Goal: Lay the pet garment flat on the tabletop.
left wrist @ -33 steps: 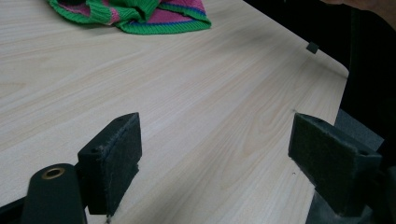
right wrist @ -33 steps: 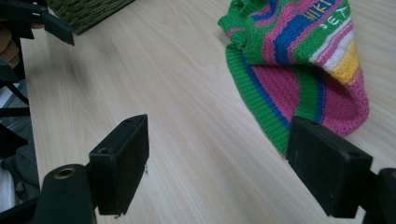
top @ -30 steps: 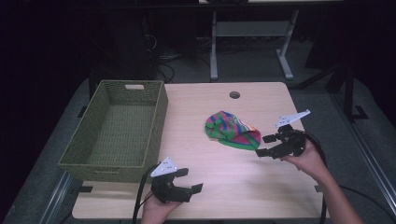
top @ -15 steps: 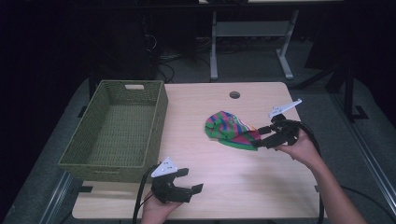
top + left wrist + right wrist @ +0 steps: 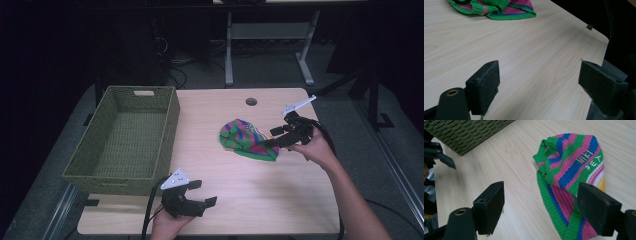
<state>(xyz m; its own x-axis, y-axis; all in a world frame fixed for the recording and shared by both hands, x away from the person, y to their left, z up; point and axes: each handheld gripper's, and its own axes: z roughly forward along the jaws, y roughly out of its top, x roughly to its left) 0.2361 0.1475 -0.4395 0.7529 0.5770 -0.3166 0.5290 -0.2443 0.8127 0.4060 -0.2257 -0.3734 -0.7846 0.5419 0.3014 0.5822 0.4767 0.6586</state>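
A striped knitted garment (image 5: 247, 139) in green, pink and blue lies crumpled on the wooden table (image 5: 240, 195), right of centre. In the right gripper view the garment (image 5: 571, 175) carries yellow lettering and spreads just ahead of the jaws. My right gripper (image 5: 272, 137) is open at the garment's right edge, low over the table, nothing between its pads (image 5: 490, 207). My left gripper (image 5: 202, 197) rests open near the table's front edge, with bare wood between its pads (image 5: 484, 86). The garment (image 5: 496, 8) lies far off at the top of the left gripper view.
A green woven basket (image 5: 127, 137) stands empty on the table's left side; its corner (image 5: 461, 132) shows at the top left of the right gripper view. A round cable hole (image 5: 251, 101) sits near the table's far edge. Dark floor and a metal stand lie beyond.
My right gripper has moved left and forward to the garment's right edge. The left gripper has stayed put.
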